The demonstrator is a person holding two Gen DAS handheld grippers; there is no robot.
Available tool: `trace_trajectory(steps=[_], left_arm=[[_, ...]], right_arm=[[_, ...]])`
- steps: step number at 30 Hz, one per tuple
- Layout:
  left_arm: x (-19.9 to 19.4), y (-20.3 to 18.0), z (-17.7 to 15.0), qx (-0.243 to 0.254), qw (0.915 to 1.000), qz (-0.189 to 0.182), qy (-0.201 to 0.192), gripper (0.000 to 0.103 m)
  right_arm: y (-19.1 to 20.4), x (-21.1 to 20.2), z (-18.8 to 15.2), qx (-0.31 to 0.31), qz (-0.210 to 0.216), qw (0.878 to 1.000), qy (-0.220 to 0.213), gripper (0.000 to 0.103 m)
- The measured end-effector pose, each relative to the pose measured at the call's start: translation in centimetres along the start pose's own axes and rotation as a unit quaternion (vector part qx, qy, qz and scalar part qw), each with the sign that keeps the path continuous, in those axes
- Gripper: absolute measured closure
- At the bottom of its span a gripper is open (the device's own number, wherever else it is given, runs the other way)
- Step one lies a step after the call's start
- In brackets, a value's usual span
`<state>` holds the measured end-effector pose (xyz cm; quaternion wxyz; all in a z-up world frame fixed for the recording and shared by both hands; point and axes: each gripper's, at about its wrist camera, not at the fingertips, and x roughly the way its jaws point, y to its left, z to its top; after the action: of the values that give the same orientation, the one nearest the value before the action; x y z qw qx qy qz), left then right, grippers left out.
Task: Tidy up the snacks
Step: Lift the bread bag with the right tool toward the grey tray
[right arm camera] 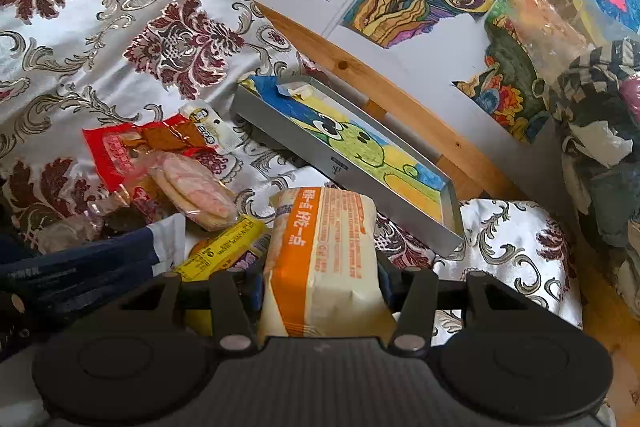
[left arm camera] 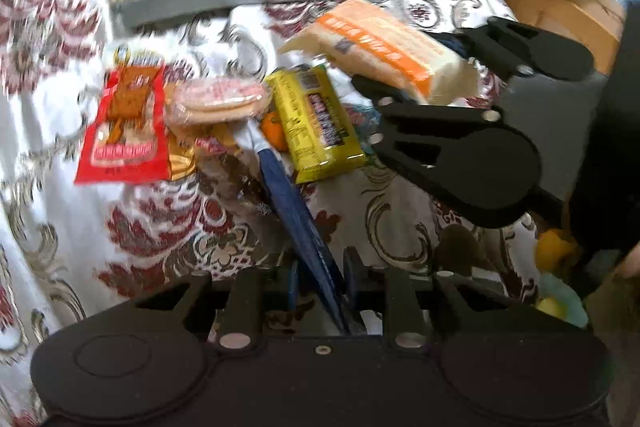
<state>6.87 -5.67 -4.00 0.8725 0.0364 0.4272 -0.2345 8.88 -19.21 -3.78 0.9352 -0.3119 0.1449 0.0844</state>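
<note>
You had the right gripper (right arm camera: 324, 291) pinching the puffy cream-and-orange plastic snack pack (right arm camera: 320, 259) at its tail end, lifted over the snack pile, near the grey tray (right arm camera: 344, 169). It looked light and crushable (crackers, probably), so you'd want an easy squeeze. Only the left view showed your left gripper (left arm camera: 320, 291) clamped on the flat dark-blue packet (left arm camera: 292, 203).

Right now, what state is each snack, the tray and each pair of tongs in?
Left tongs: shut on the dark blue packet.
Right tongs: shut on the cream-and-orange packet, lifted.
Yellow packet: lying in the pile.
Red packet: lying flat.
Tray: holds no snacks.
</note>
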Motion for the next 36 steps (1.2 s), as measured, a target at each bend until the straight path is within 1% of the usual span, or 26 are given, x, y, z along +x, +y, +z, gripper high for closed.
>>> trace_trajectory(steps=[3,6,9,11,12,13,15,16,17,19,21,24,25,28,30,31,32,33,35,36], left_arm=[[-0.3,-1.1,-0.1,0.033,0.9994,0.009,-0.007,0.079],[-0.3,-1.3,-0.2,0.037,0.9991,0.018,-0.008,0.078],[-0.7,-1.6,-0.3,0.045,0.9984,0.031,-0.018,0.075],[-0.8,-1.7,-0.3,0.05,0.9978,0.039,-0.021,0.063],[-0.7,-1.7,-0.3,0.05,0.9977,0.039,-0.021,0.06],[-0.7,-1.8,-0.3,0.049,0.9977,0.041,-0.02,0.054],[-0.7,-1.7,-0.4,0.046,0.9975,0.05,-0.019,0.049],[-0.7,-1.6,-0.5,0.043,0.9975,0.052,-0.018,0.044],[-0.7,-1.5,-0.5,0.04,0.9976,0.053,-0.018,0.038],[-0.6,-1.2,-0.3,0.032,0.9974,0.062,-0.019,0.03],[-0.6,-0.9,-0.3,0.022,0.997,0.07,-0.025,0.028],[-0.8,-0.5,-0.1,0.007,0.9961,0.077,-0.042,0.023],[-0.9,-0.5,-0.1,0.003,0.9959,0.076,-0.049,0.022],[-1.0,-0.5,-0.1,-0.001,0.9966,0.051,-0.064,0.022],[-0.4,-0.3,0.1,-0.011,0.9982,0.022,-0.054,0.024],[0.1,0.2,0.2,-0.026,0.9986,0.004,-0.046,0.029],[0.4,0.6,0.2,-0.042,0.9983,-0.009,-0.039,0.037],[0.8,1.0,0.2,-0.059,0.9975,-0.019,-0.033,0.04],[1.3,1.9,0.2,-0.087,0.9955,-0.031,-0.024,0.05],[1.5,2.2,0.2,-0.098,0.9942,-0.037,-0.023,0.052]], right_arm=[[0.2,-0.1,0.1,-0.007,-0.001,1.0,-0.005,0.049],[0.0,-0.4,0.3,-0.011,-0.011,1.0,-0.016,0.049],[-1.0,-0.9,0.6,0.007,-0.024,0.999,-0.03,0.049],[-1.6,-1.2,0.7,0.021,-0.031,0.999,-0.036,0.049],[-2.0,-1.2,0.7,0.029,-0.033,0.998,-0.037,0.049],[-2.4,-1.2,0.8,0.037,-0.034,0.998,-0.037,0.049],[-2.9,-1.1,0.8,0.05,-0.034,0.998,-0.034,0.049],[-3.1,-1.0,0.8,0.056,-0.032,0.997,-0.032,0.049],[-3.3,-1.0,0.8,0.06,-0.031,0.997,-0.031,0.049],[-3.4,-0.9,0.8,0.065,-0.028,0.997,-0.029,0.049],[-3.4,-1.0,0.8,0.067,-0.026,0.997,-0.031,0.049],[-3.4,-1.2,0.9,0.066,-0.024,0.997,-0.036,0.049],[-3.3,-1.2,1.0,0.066,-0.023,0.997,-0.037,0.049],[-3.3,-1.3,1.0,0.067,-0.023,0.997,-0.039,0.049],[-3.5,-1.2,1.1,0.071,-0.023,0.996,-0.039,0.049],[-3.6,-1.3,1.0,0.073,-0.023,0.996,-0.038,0.049],[-3.7,-1.3,1.0,0.076,-0.023,0.996,-0.038,0.049],[-3.8,-1.2,1.0,0.079,-0.023,0.996,-0.038,0.049],[-3.9,-1.3,1.0,0.085,-0.023,0.995,-0.037,0.049],[-4.0,-1.2,1.1,0.087,-0.022,0.995,-0.037,0.049]])
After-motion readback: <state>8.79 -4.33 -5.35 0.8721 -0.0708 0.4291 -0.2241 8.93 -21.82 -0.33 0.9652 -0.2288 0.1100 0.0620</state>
